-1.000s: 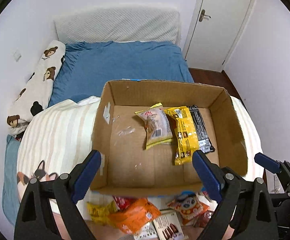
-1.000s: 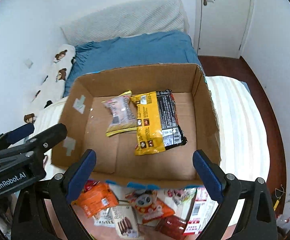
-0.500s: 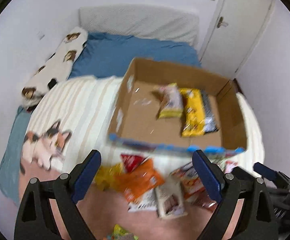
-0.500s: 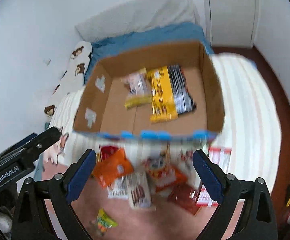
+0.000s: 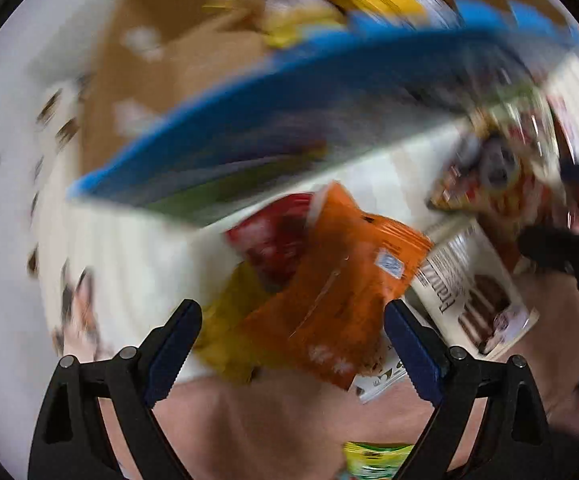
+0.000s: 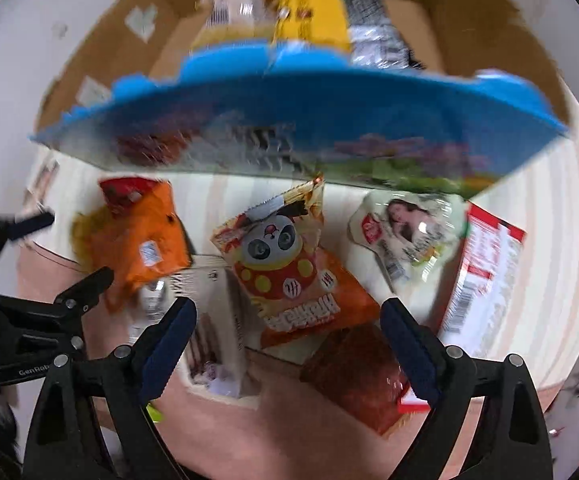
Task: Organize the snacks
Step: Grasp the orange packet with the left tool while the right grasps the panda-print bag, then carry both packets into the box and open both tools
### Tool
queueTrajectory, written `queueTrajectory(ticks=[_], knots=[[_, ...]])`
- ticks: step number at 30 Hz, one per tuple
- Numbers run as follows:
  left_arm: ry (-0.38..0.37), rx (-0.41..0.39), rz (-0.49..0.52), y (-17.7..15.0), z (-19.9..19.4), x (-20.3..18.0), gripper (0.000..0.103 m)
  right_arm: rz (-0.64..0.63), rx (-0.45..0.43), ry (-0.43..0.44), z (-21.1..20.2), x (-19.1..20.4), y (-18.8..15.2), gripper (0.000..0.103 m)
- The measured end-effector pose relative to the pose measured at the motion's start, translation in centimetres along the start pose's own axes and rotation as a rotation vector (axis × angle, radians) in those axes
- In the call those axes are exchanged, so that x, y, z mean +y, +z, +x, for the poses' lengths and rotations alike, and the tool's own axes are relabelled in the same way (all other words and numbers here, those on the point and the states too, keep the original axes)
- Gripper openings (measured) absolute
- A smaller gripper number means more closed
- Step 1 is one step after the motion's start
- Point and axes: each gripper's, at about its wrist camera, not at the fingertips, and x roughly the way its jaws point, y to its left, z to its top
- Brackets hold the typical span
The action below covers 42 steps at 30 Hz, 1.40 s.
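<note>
The cardboard box (image 6: 469,28) sits on the bed (image 6: 561,240), a few packets already inside, its blue printed near wall facing the loose snacks just in front. The step in hand looks like picking the next packet. The left gripper (image 5: 291,344), jaws spread and empty, frames the orange packet (image 5: 341,288); it is best closed on the crimped edge and lifted clear of the wall. The right gripper (image 6: 287,344), likewise released, hangs over the panda packet (image 6: 289,264). Only the right view shows the pale packet (image 6: 405,232) and red-and-white pack (image 6: 481,276) sharply; the left view is blurred but shows the chocolate-wafer pack (image 5: 473,288) clearly.
</note>
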Motion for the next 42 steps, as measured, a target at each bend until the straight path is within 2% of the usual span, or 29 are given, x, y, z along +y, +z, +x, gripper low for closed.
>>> queueTrajectory(ticks=[4, 5, 6, 7, 8, 11, 13, 15, 18, 19, 21, 24, 27, 30, 34, 39, 42], knots=[[-0.019, 0.027, 0.174, 1.0, 1.9, -2.2, 0.093, -0.048, 0.05, -0.038, 2.6, 0.8, 1.0, 0.095], [-0.025, 0.026, 0.193, 1.2, 2.1, -2.5, 0.092, -0.053, 0.058, -0.049, 3.1, 0.9, 1.1, 0.089], [-0.026, 0.034, 0.187, 1.3, 2.5, -2.6, 0.085, -0.046, 0.06, -0.051, 3.4, 0.8, 1.2, 0.085], [-0.054, 0.039, 0.174, 1.3, 2.6, -2.5, 0.07, -0.035, 0.059, -0.044, 3.6, 0.6, 1.3, 0.075], [-0.087, 0.045, 0.156, 1.3, 2.7, -2.3, 0.064, -0.022, 0.054, -0.042, 3.7, 0.4, 1.3, 0.066], [-0.126, 0.043, 0.025, 1.0, 2.5, -1.0, 0.06, 0.041, 0.054, -0.026, 3.3, -0.5, 1.1, 0.058], [-0.14, 0.056, -0.101, 0.3, 2.1, 0.2, 0.058, 0.08, 0.064, -0.033, 2.8, -1.0, 0.5, 0.057], [-0.159, 0.095, -0.269, -1.1, 2.0, 1.6, 0.058, 0.148, 0.075, 0.005, 2.3, -1.6, -0.5, 0.057], [-0.251, 0.11, -0.46, -3.5, 1.8, 2.9, 0.058, 0.282, 0.097, 0.103, 1.7, -2.9, -2.6, 0.056], [-0.269, 0.126, -0.491, -4.1, 1.9, 3.0, 0.058, 0.324, 0.11, 0.133, 1.6, -3.3, -3.4, 0.056], [-0.315, 0.149, -0.532, -5.4, 2.3, 3.0, 0.058, 0.35, 0.128, 0.154, 1.6, -3.5, -4.9, 0.056], [-0.29, 0.159, -0.514, -6.1, 2.9, 2.6, 0.059, 0.338, 0.162, 0.141, 2.2, -3.3, -6.5, 0.058], [-0.288, 0.154, -0.503, -6.5, 3.5, 2.4, 0.061, 0.32, 0.167, 0.111, 3.2, -2.9, -6.6, 0.062], [-0.288, 0.144, -0.493, -6.4, 3.7, 2.3, 0.059, 0.321, 0.171, 0.13, 4.3, -2.2, -7.1, 0.067], [-0.274, 0.127, -0.489, -6.2, 3.2, 0.3, 0.055, 0.339, 0.135, 0.133, 3.9, -2.8, -8.2, 0.053], [-0.268, 0.107, -0.516, -8.4, 0.6, -1.2, 0.053, 0.359, 0.082, 0.147, 1.4, -3.8, -9.3, 0.051], [-0.299, 0.095, -0.562, -9.9, -1.5, -0.8, 0.052, 0.395, 0.055, 0.223, -0.5, -4.3, -10.0, 0.051]])
